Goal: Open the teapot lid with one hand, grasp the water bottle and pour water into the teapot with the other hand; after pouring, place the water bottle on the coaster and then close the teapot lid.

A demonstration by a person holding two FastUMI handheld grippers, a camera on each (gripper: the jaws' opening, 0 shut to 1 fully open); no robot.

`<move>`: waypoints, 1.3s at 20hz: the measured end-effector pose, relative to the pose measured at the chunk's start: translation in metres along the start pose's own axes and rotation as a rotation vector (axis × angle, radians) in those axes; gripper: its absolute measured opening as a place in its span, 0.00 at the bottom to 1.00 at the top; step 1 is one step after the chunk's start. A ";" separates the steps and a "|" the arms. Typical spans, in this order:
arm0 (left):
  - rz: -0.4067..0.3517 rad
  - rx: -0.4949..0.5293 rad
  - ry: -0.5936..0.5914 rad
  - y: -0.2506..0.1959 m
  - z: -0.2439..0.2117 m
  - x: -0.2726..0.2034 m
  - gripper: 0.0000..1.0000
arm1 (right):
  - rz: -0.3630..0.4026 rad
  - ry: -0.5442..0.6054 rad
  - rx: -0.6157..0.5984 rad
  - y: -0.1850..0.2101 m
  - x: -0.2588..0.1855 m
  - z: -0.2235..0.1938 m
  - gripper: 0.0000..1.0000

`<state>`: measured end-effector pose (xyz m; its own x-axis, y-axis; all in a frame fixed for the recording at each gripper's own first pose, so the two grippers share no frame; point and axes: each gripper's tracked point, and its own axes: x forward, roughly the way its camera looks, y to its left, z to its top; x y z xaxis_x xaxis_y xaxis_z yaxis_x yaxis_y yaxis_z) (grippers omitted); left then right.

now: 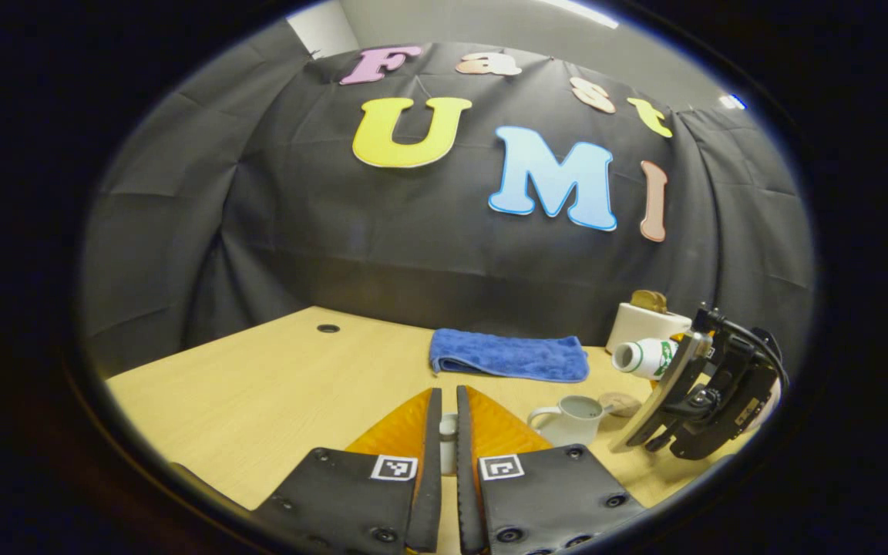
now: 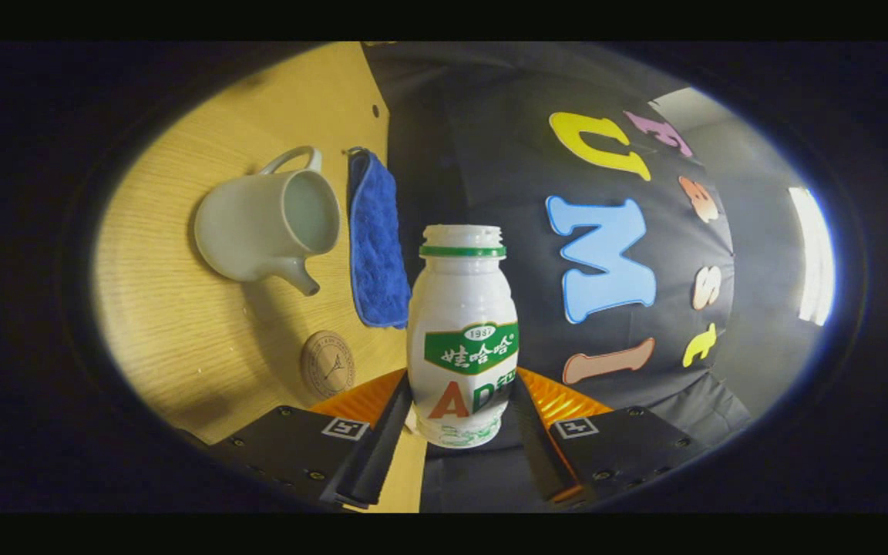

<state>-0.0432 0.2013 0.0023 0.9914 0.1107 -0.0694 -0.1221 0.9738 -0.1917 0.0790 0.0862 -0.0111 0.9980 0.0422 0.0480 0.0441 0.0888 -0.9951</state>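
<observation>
The right gripper (image 2: 459, 420) is rolled onto its side above the worktop (image 2: 174, 331), as the left gripper view shows it (image 1: 702, 408), with both fingers pressed on the lower body of the water bottle (image 2: 463, 339). The bottle lies close to level, its long axis running along the fingers and its uncapped mouth aimed toward the teapot (image 2: 263, 223), which stands lidless beside the folded blue cloth (image 2: 376, 239); the spout points toward the round coaster (image 2: 327, 364) nearby. The left gripper (image 1: 444, 462) is held low and level over the worktop, its fingers almost together around a small pale thing (image 1: 448, 451), too hidden to identify
</observation>
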 end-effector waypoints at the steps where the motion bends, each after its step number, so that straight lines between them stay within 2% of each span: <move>1: 0.003 -0.003 0.001 0.001 -0.001 0.001 0.16 | -0.001 -0.005 -0.017 -0.001 0.000 0.001 0.72; 2: 0.004 -0.005 0.002 0.002 -0.002 0.000 0.19 | -0.004 -0.012 -0.039 -0.001 0.000 0.002 0.72; 10: 0.008 -0.014 0.014 0.005 -0.007 -0.001 0.19 | -0.023 -0.066 -0.183 -0.005 -0.004 0.008 0.72; 25: 0.012 -0.008 0.031 0.005 -0.013 -0.003 0.19 | -0.083 -0.119 -0.276 -0.037 0.006 0.017 0.72; 26: 0.012 -0.007 0.032 0.005 -0.013 -0.003 0.16 | -0.085 -0.120 -0.280 -0.039 0.006 0.016 0.72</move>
<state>-0.0479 0.2036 -0.0114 0.9879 0.1160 -0.1031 -0.1347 0.9709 -0.1978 0.0823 0.0994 0.0292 0.9782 0.1653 0.1257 0.1552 -0.1797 -0.9714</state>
